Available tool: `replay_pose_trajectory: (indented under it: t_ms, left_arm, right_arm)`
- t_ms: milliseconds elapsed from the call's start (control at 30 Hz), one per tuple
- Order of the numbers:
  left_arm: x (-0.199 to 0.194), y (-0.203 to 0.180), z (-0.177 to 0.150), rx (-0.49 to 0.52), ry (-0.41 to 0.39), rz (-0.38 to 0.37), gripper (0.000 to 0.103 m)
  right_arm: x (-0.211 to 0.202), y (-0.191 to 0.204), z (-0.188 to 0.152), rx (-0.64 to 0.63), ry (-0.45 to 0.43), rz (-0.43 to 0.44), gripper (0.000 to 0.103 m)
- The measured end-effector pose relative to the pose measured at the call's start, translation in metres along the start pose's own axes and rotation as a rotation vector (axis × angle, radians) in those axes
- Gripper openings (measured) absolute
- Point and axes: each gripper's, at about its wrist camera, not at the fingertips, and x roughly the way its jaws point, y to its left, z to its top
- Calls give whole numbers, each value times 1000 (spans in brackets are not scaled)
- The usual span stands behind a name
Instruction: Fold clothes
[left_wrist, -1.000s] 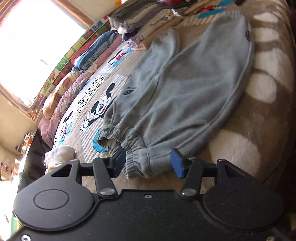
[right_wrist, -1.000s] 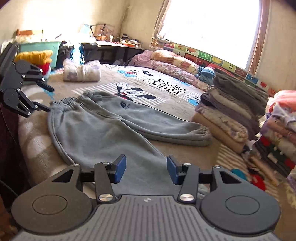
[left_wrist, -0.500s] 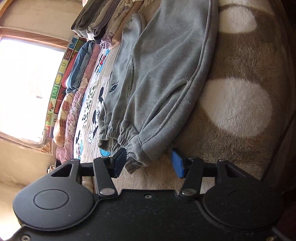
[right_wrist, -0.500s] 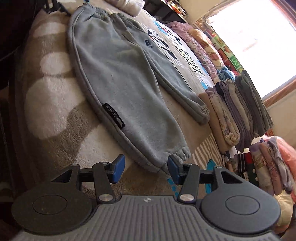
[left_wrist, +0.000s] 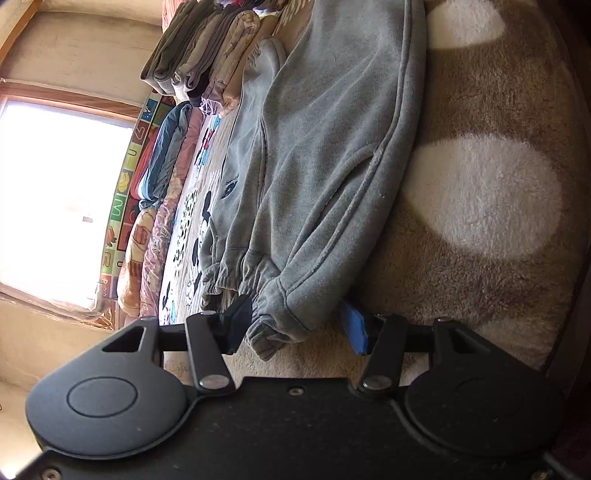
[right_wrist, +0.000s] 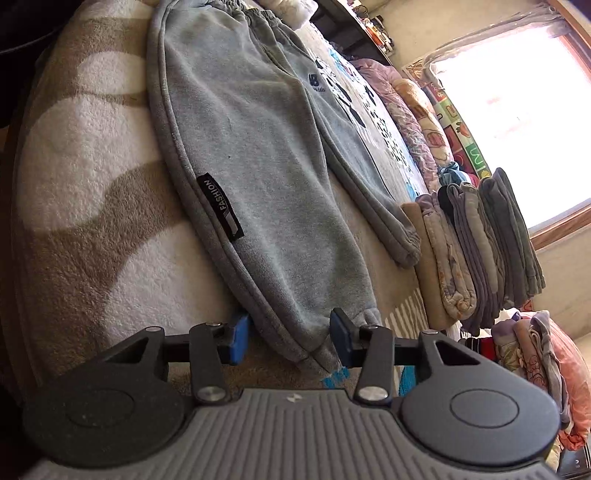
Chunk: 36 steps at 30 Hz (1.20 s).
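Grey sweatpants (left_wrist: 325, 155) lie flat on the bed, legs slightly apart; they also show in the right wrist view (right_wrist: 266, 177). My left gripper (left_wrist: 299, 326) is open, its blue pads on either side of the waistband corner (left_wrist: 280, 306), not closed on it. My right gripper (right_wrist: 288, 338) is open around the cuff (right_wrist: 332, 332) of the near leg, at the bed surface. A black "FASHION" label (right_wrist: 219, 206) sits on that leg's side seam.
A brown and white fleece blanket (left_wrist: 480, 192) covers the bed near the edge; a Mickey Mouse sheet (left_wrist: 195, 229) lies beyond. A stack of folded clothes (right_wrist: 480, 251) stands past the leg cuffs. More folded clothes (right_wrist: 546, 354) lie at right. A window (right_wrist: 517, 110) is behind.
Both grippers have dropped low and moved in on the sweatpants: the left onto the waistband corner, the right onto the near leg's cuff. Both stay open.
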Motion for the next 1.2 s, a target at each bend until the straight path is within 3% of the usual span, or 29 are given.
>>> replay_pose_trajectory:
  t_ms: [100, 133, 167, 267, 300, 333, 567, 800, 900, 1200]
  left_arm:
    - [3, 4, -1, -19, -19, -5, 51]
    - [4, 6, -1, -33, -20, -11, 36]
    - [4, 8, -1, -48, -21, -16, 29]
    - [-1, 19, -1, -150, -37, -37, 19]
    - [-3, 27, -1, -224, -44, -43, 19]
    - [-4, 36, -2, -292, -53, -54, 18]
    - [-3, 95, -11, -706, -120, -129, 17]
    - [19, 136, -27, -1079, -163, -190, 17]
    - [31, 151, -32, -1198, -172, -217, 17]
    - [85, 186, -54, -1428, -154, -294, 16]
  right_arm:
    - [3, 3, -1, -17, -13, -20, 48]
    - [5, 3, -2, -21, -14, -18, 48]
    - [5, 1, -2, -5, -14, -9, 46]
    - [1, -20, 0, 123, -17, 36, 29]
    - [-1, -26, 1, 153, -23, 44, 20]
    - [-4, -32, 3, 184, -30, 51, 17]
    - [-15, -110, 12, 474, -98, 76, 14]
    - [4, -173, 39, 516, -111, 78, 13]
    - [25, -198, 50, 536, -90, 91, 13]
    - [97, -254, 84, 517, 1, 121, 12]
